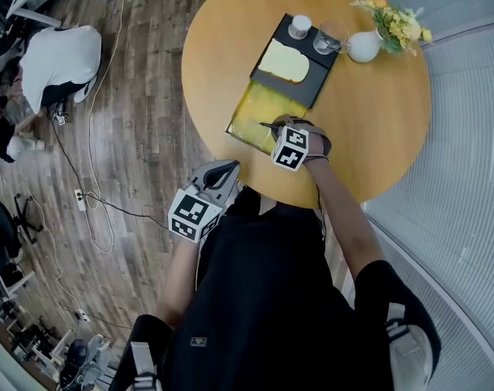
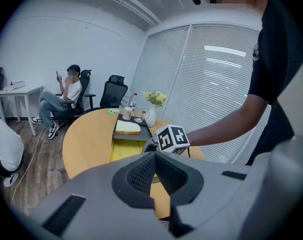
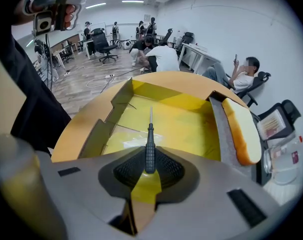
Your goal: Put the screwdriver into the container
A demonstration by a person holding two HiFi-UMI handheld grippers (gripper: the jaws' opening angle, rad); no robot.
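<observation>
My right gripper [image 3: 150,168] is shut on a small dark screwdriver [image 3: 150,145], whose thin metal tip points forward over the open yellow box [image 3: 186,124]. From the head view the right gripper [image 1: 281,129] sits at the near edge of the yellow box [image 1: 255,112], with the screwdriver [image 1: 266,125] sticking out to the left above it. My left gripper [image 1: 222,172] hangs off the table's near-left edge by the person's body; its jaws meet with nothing between them. The left gripper view looks toward the right gripper's marker cube [image 2: 171,138].
A round wooden table [image 1: 377,112] carries a black tray [image 1: 312,84] with a yellow sponge-like block [image 1: 284,61], a white cup [image 1: 300,26] and a glass [image 1: 327,39]. A white vase with flowers [image 1: 369,43] stands at the back. People sit at desks nearby.
</observation>
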